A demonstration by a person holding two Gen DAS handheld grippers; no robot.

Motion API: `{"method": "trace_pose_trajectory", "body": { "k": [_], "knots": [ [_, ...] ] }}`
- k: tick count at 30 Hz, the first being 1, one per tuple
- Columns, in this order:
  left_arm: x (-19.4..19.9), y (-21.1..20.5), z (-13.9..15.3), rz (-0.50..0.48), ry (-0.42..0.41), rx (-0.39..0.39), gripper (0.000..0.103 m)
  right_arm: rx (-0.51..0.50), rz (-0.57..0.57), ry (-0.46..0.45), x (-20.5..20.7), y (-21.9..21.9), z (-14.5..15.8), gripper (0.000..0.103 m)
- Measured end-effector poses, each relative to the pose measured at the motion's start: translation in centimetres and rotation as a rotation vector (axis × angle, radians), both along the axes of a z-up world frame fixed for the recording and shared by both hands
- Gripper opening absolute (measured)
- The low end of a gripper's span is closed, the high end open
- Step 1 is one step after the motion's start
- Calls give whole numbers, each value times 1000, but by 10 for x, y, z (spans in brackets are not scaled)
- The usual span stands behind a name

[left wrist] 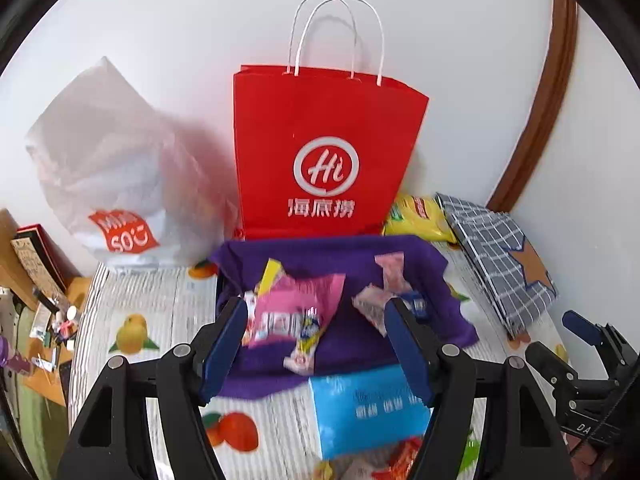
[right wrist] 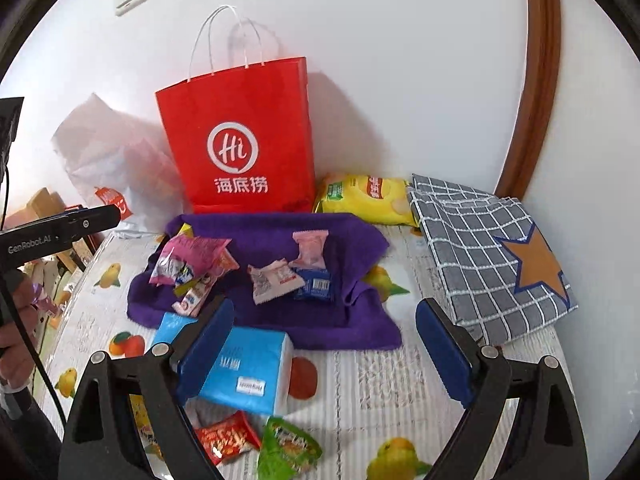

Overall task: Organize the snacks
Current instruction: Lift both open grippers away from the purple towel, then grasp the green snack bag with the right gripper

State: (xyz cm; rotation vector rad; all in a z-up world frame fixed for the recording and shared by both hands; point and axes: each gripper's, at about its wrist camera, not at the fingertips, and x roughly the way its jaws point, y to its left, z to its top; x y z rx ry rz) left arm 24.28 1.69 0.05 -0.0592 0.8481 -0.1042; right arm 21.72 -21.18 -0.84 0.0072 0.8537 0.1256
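A purple towel lies on the fruit-print tablecloth with several small snack packets on it: a pink pack, a white one, a pale pink one and a dark blue one. Behind the towel stands a red paper bag. My left gripper hovers open over the towel with nothing between its fingers. Open wide and holding nothing, my right gripper hangs above the towel's near edge. Red and green packets lie in front.
A blue tissue pack sits near the towel. A yellow chip bag, a grey checked cloth bag with a star and a white plastic bag line the wall. A cluttered desk is at left.
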Motion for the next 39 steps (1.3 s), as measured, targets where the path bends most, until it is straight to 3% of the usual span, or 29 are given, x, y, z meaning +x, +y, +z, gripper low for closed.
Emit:
{"method": "trace_pose_trajectory", "body": {
  "k": [7, 12, 17, 22, 28, 32, 36, 39],
  "knots": [
    [-37, 10, -12, 36, 35, 34, 69, 41, 46, 22, -28, 4, -14, 91],
    [-58, 24, -25, 72, 75, 13, 69, 68, 69, 109, -43, 4, -47, 81],
    [-76, 33, -36, 90, 97, 10, 70, 76, 112, 179, -53, 13, -78, 81],
    [-92, 48, -48, 116, 129, 4, 70, 40, 82, 224, -53, 20, -111, 80],
    [-105, 65, -60, 139, 151, 21, 70, 50, 66, 296, -56, 17, -144, 65],
    [-110, 63, -72, 125, 175, 11, 70, 66, 63, 287, -61, 13, -146, 53],
    [-114, 43, -86, 64, 202, 20, 70, 87, 59, 272, -65, 6, -140, 53],
    [-118, 26, -93, -9, 213, -18, 70, 98, 52, 254, -66, -1, -134, 53]
  ]
}}
